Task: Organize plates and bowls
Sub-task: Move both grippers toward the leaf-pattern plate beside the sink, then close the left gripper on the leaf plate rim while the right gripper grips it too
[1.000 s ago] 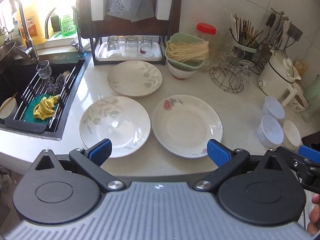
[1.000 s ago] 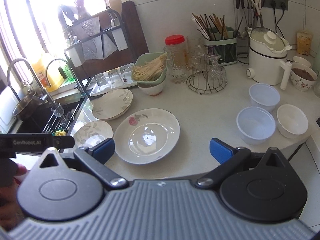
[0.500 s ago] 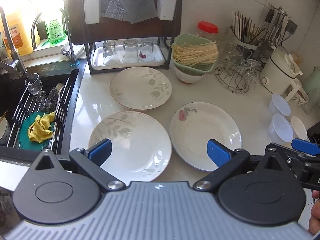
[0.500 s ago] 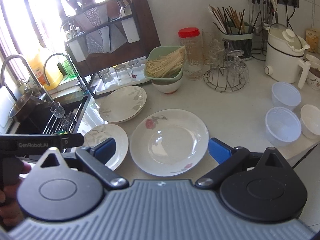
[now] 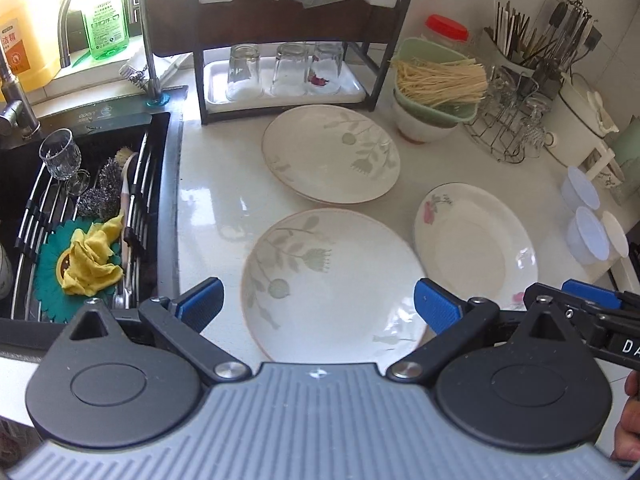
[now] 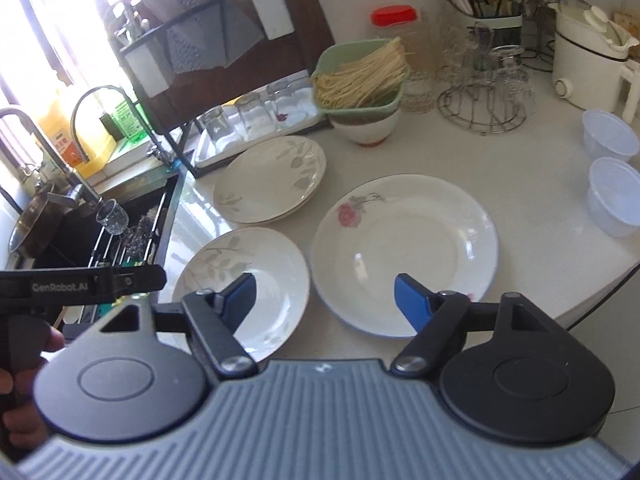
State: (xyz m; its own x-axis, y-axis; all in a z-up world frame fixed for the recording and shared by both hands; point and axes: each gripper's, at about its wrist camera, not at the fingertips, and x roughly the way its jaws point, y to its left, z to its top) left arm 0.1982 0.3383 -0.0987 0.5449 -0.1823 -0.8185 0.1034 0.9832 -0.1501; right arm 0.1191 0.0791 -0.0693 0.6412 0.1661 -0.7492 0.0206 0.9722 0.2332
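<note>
on the white worktop (image 5: 216, 184) beside the sink (image 5: 92, 152), the leaf-patterned plate (image 5: 332, 280) is framed by the left gripper (image 5: 318, 300), jaws apart; the right gripper (image 6: 326, 300), jaws apart and just closing, is poised by the rose plate (image 6: 404, 252).

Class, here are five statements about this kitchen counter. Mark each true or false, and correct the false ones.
1. The pink-flower plate lies flat on the counter. True.
2. The green colander holds noodles. True.
3. The right tongs are clamped on a plate. False: they are open, have just been closing, and nothing is between them.
4. The wine glass stands on the counter. False: it stands on the rack in the sink.
5. Three glasses stand upside down on the white tray. True.
</note>
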